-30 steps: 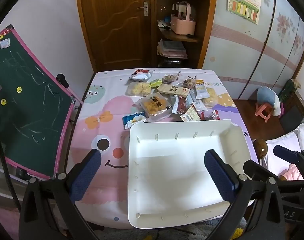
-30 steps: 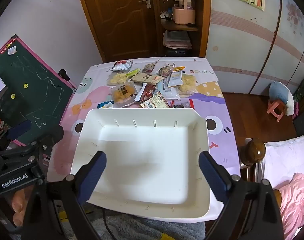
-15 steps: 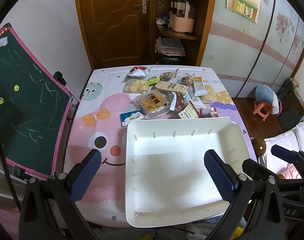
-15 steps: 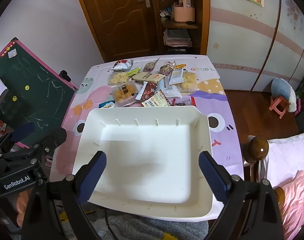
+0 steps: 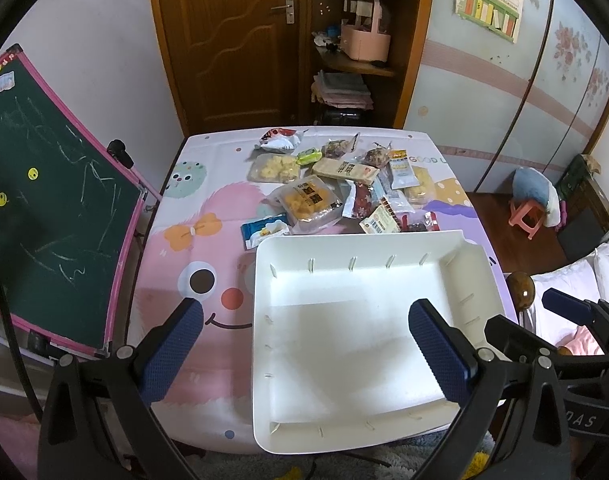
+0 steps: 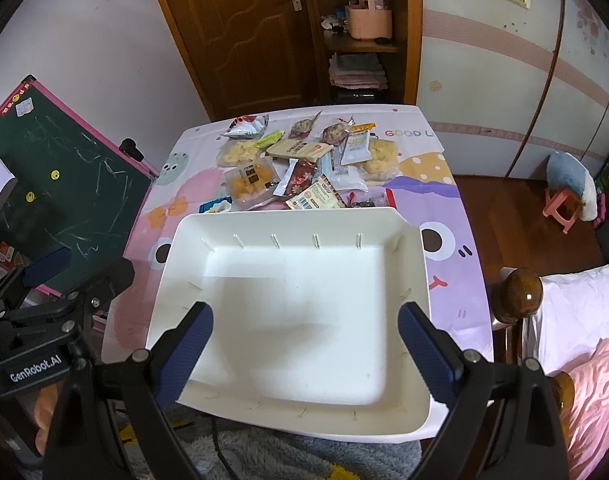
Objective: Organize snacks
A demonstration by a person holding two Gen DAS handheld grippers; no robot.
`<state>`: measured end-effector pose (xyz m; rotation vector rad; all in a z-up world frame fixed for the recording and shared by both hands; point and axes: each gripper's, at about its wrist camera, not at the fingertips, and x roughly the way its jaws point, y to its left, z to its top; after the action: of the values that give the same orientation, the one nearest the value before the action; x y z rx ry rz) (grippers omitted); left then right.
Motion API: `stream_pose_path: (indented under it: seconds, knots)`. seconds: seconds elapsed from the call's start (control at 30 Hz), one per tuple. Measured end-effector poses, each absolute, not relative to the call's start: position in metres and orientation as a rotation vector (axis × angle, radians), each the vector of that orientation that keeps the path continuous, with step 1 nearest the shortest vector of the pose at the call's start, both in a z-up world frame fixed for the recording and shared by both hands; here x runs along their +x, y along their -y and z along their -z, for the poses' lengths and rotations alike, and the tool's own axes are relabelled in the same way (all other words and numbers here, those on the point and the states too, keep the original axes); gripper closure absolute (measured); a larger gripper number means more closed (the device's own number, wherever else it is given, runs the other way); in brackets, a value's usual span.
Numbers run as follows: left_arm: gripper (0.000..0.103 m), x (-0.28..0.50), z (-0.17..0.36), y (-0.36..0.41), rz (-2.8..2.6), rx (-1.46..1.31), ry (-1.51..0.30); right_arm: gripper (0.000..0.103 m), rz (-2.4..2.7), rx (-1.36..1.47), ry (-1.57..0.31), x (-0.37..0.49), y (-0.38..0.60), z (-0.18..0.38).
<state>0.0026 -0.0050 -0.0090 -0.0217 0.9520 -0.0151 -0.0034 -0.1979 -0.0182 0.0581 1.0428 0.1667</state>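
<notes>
Both tools, left tool (image 5: 302, 344) and right tool (image 6: 304, 344), have risen slightly, both wide and empty; the white tray (image 5: 264, 420) at the worktop's near edge holds no snacks (image 5: 340, 184) yet.

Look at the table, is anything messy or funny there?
Yes. The snacks lie in a jumbled heap at the far end of the table, packets overlapping and pointing every way. The white tray is empty and its near edge hangs slightly over the table's front. Nothing looks spilled or torn.
</notes>
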Motion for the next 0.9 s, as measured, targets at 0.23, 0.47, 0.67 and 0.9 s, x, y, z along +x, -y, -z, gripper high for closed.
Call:
stream_pose_path:
  seconds: [0.23,0.47,0.67,0.9]
  knots:
    - [0.001,0.002,0.010,0.005,0.017,-0.024,-0.957,0.009,-0.176,0.052,-1.052,-0.001,0.193,0.021]
    - [0.001,-0.001,0.013,-0.005,-0.006,-0.036,-0.941,0.009,-0.187,0.027,-1.076,0.007,0.189,0.026]
    - [0.001,0.013,0.009,-0.021,-0.036,-0.049,-0.920,0.009,-0.171,0.007,-1.072,0.019,0.189,0.026]
    - [0.001,0.033,-0.017,-0.033,-0.005,0.028,-0.764,0.009,-0.160,-0.040,-1.027,0.054,0.188,0.015]
